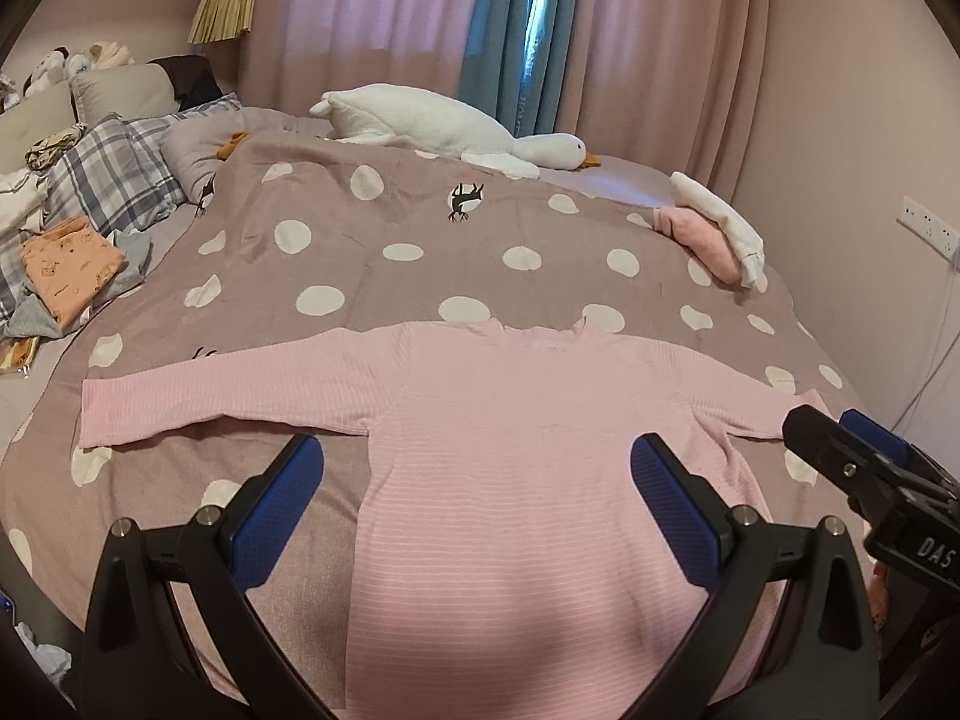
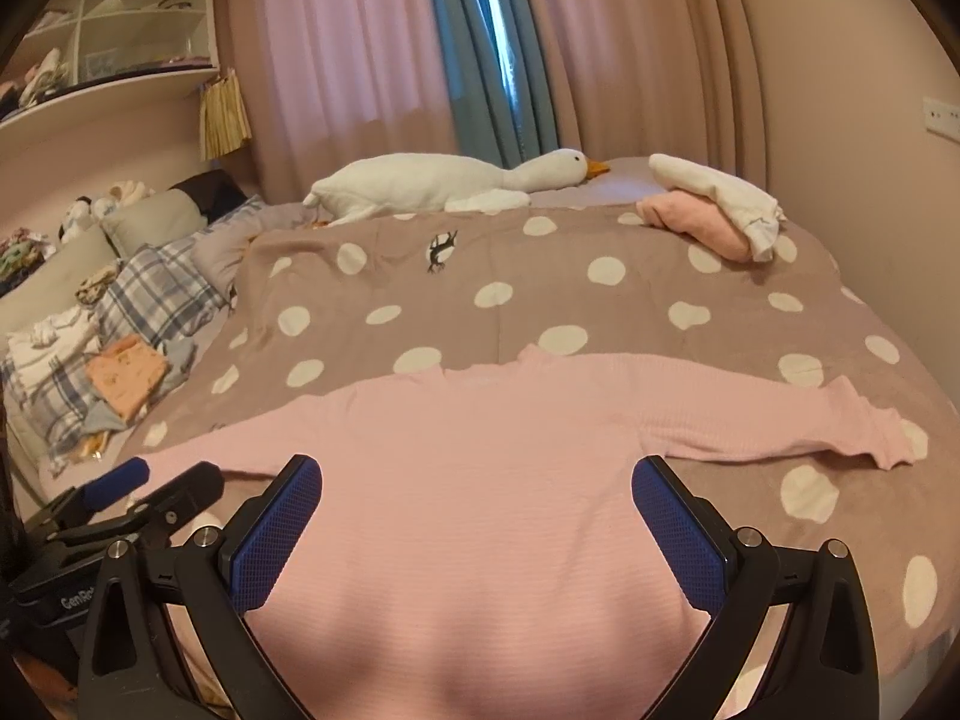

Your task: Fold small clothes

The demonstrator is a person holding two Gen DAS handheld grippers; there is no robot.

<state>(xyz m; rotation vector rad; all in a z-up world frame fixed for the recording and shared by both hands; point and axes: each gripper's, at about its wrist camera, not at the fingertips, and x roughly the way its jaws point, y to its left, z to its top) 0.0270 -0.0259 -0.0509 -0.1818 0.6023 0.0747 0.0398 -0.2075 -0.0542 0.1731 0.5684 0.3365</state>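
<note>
Lying flat with both sleeves spread toward nine and three o'clock, the pink top (image 1: 510, 450) sat ready for folding on the spotted blanket (image 1: 420, 222). The left gripper (image 1: 477, 498) and right gripper (image 2: 477, 516) gaped wide, apparently holding nothing, probably poised above its body.

Pink curtains (image 1: 372, 6) (teal gap) behind bed (image 1: 372, 222)
</note>
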